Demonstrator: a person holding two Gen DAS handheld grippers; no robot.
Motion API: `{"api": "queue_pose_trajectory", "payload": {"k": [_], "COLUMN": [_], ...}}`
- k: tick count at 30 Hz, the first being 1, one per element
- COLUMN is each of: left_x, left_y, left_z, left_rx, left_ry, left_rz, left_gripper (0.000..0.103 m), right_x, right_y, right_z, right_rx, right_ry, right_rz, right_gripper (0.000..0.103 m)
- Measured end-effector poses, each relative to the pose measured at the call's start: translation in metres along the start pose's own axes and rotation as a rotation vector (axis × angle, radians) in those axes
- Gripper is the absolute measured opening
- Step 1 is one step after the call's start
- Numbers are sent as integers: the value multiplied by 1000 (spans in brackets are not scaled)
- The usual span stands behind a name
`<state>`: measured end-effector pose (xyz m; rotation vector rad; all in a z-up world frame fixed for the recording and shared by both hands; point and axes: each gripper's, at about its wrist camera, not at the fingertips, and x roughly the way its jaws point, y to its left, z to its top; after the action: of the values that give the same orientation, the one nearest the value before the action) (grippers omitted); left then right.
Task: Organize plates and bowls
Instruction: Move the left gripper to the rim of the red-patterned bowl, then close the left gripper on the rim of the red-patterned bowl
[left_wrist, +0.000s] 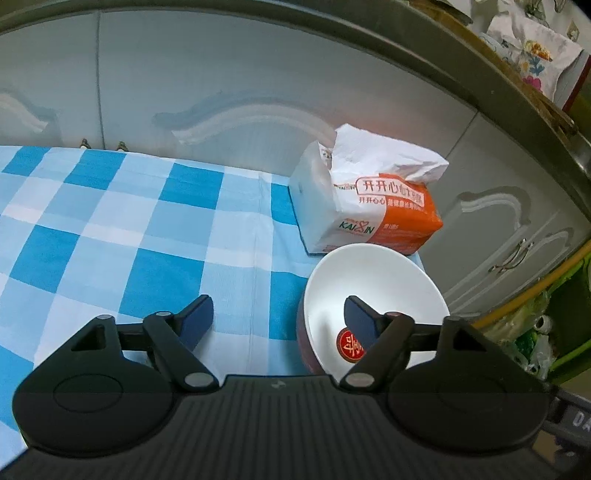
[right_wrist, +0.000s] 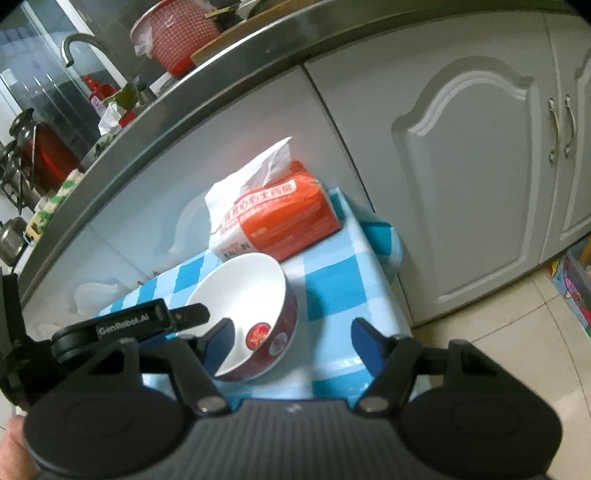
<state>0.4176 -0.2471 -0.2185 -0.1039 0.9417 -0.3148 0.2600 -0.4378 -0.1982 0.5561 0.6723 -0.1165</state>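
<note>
A bowl (left_wrist: 373, 288), white inside and dark red outside with a red emblem at the bottom, sits on the blue-and-white checked tablecloth (left_wrist: 129, 229) near the table's right edge. My left gripper (left_wrist: 279, 317) is open; its right finger reaches over the bowl's inside, its left finger is over the cloth. In the right wrist view the same bowl (right_wrist: 247, 302) sits between my right gripper's (right_wrist: 291, 338) open fingers, nearer the left one. The left gripper (right_wrist: 147, 321) shows there at the bowl's left rim.
An orange-and-white tissue pack (left_wrist: 369, 206) lies just behind the bowl, also in the right wrist view (right_wrist: 273, 218). Grey cabinet doors (right_wrist: 461, 177) and a steel counter edge (right_wrist: 184, 96) stand behind the table. Tiled floor (right_wrist: 517, 350) lies to the right.
</note>
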Motion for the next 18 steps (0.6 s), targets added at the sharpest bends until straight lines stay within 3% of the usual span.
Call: {"api": "queue_pose_trajectory", "payload": {"k": [14, 18], "left_x": [19, 25], "left_y": [-4, -3], "left_z": [0, 1], "left_rx": [49, 53], "left_ry": [22, 36], "left_rz": [-16, -26], "left_gripper": [82, 70], "right_x": [29, 36], "right_y": [-2, -3], "right_z": [0, 0], "right_rx": [9, 15], "right_ry": [19, 24], "right_rz": [-7, -12], "right_gripper": [57, 54]}}
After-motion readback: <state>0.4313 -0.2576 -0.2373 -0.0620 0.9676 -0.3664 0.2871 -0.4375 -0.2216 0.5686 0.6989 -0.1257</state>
